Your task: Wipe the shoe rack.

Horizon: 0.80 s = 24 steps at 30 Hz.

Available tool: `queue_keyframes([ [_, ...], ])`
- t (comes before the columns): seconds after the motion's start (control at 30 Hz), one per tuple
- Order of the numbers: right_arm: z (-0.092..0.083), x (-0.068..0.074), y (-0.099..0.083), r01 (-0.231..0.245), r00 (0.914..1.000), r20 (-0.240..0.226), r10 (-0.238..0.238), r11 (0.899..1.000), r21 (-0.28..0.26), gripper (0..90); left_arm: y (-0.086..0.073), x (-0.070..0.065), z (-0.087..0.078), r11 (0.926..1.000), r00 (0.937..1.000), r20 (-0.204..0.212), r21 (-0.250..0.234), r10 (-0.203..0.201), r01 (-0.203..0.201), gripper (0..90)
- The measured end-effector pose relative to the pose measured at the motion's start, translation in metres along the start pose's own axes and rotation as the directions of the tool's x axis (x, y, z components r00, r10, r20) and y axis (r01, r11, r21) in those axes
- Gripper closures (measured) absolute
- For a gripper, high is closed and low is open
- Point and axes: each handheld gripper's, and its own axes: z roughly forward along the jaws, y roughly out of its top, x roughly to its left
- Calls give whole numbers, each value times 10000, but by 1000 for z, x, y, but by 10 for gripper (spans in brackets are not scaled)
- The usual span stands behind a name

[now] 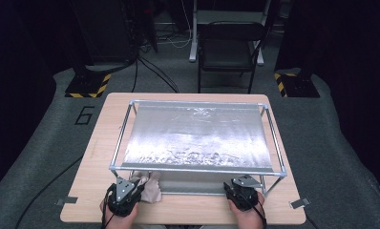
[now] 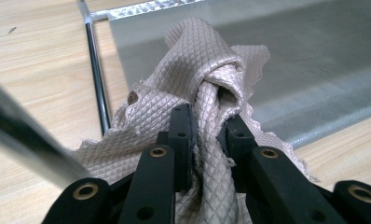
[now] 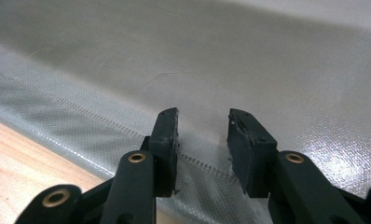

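My left gripper (image 2: 204,128) has its jaws clamped on the beige cloth (image 2: 211,79); my right gripper (image 3: 202,140) has its jaws apart over the silver sheet (image 3: 221,60).

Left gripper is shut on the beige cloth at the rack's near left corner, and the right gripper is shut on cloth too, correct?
Not quite. The left gripper is shut on the cloth, but the right gripper holds nothing: the right gripper view shows its jaws apart over the silver sheet, with no cloth between them.

A beige, diamond-quilted cloth (image 2: 207,84) lies beside a silver-grey sheet (image 1: 197,131) on a light wooden table (image 1: 97,157).
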Motion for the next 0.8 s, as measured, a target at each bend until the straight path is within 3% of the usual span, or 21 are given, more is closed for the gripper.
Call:
queue_keyframes([
  [0.57,0,0,0,2,10000,-4,-2,10000,1,634,-7,14,-19,9981,9984,-348,-436,-451,436,776],
  [0.8,0,0,0,12,10000,2,-12,10000,11,634,-7,17,-21,9981,9981,-345,-361,-512,499,778],
])
